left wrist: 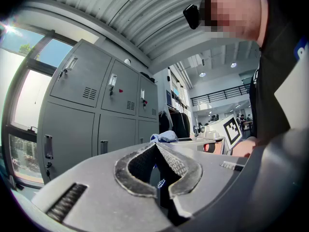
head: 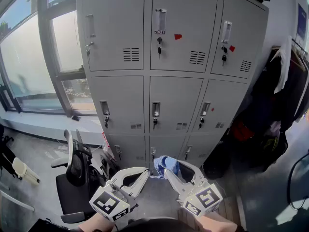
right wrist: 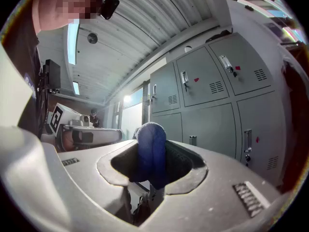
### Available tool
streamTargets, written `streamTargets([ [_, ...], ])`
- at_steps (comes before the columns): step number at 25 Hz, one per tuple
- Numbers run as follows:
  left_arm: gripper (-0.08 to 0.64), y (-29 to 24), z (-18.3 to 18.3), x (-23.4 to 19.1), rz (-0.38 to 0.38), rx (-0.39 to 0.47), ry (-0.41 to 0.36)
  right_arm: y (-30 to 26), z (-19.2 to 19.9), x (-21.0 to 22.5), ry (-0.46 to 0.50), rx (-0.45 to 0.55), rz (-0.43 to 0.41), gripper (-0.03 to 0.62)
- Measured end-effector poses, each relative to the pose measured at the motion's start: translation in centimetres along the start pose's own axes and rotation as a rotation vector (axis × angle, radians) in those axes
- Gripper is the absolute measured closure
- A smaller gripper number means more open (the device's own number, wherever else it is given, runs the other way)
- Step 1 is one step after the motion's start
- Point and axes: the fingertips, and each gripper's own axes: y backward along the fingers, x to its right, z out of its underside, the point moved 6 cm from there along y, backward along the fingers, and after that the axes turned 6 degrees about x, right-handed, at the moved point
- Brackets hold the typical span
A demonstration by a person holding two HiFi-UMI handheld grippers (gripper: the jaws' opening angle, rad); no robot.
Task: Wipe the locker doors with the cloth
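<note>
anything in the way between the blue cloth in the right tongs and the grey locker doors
Nothing visible does. The folded blue cloth, clamped in the right tongs, faces the grey metal locker doors directly; the black office chair stands off to the left.

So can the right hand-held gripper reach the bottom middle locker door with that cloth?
Probably yes: the right hand-held gripper, shut on the blue cloth, faces the bottom middle door with nothing between.
</note>
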Motion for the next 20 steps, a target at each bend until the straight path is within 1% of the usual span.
streamTargets([
  [9, 0.552, -0.5, 0.2, 0.1, -0.004, -0.002, 0.002, 0.2, 0.3, 0.5, -0.01, -0.001, 0.001, 0.439],
  [15, 0.552, -1.0, 0.3, 0.2, -0.01, -0.005, 0.003, 0.2, 0.4, 1.0, -0.047, 0.002, -0.015, 0.437],
  [20, 0.552, -2.7, 0.0, 0.6, -0.016, 0.002, -0.01, 0.8, 0.0, 2.5, -0.052, 0.013, -0.026, 0.437],
])
